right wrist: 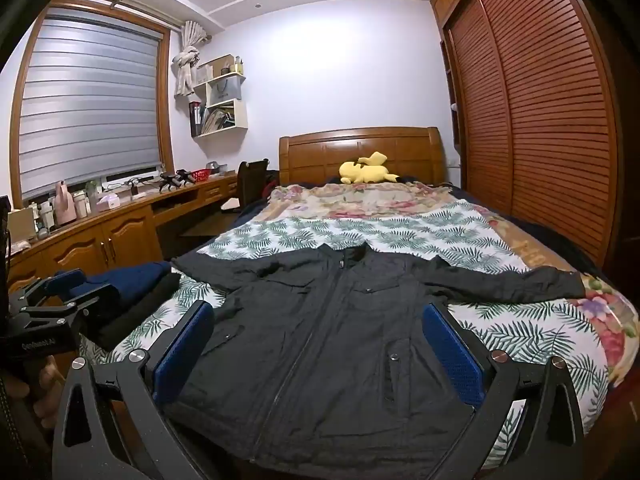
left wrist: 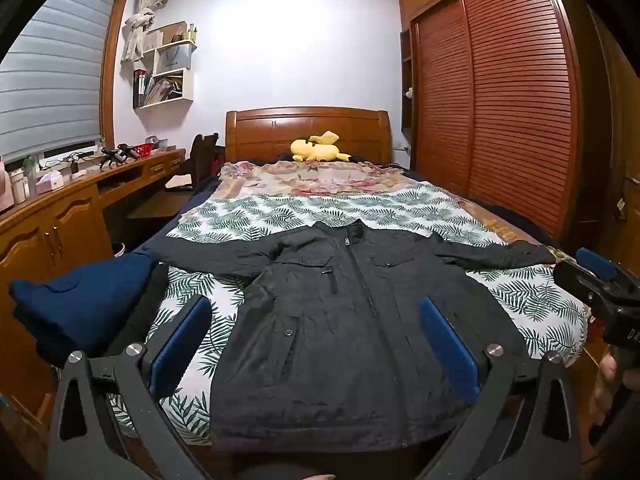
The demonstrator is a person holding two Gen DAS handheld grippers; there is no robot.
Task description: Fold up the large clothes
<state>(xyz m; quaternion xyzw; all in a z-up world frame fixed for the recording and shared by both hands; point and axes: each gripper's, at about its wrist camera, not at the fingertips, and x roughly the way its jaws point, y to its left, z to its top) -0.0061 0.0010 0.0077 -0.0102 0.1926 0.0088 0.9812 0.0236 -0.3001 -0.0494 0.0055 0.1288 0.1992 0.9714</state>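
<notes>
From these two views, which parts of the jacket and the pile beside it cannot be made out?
- Left wrist view: the jacket hem is cut off behind the left gripper fingers.
- Right wrist view: the folded clothes are partly hidden by the left gripper's body.
- Both views: the jacket's back lies against the bed.

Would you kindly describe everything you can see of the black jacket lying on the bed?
The black jacket lies flat, front up, on the leaf-print bedspread, collar toward the headboard, hem at the near edge. It looks like thin, slightly crinkled fabric. The centre zip is closed; flapped chest pockets and snap-buttoned lower pockets show. Both sleeves are spread sideways, one reaching the folded navy garment. Neither hand-held gripper touches it.
</notes>
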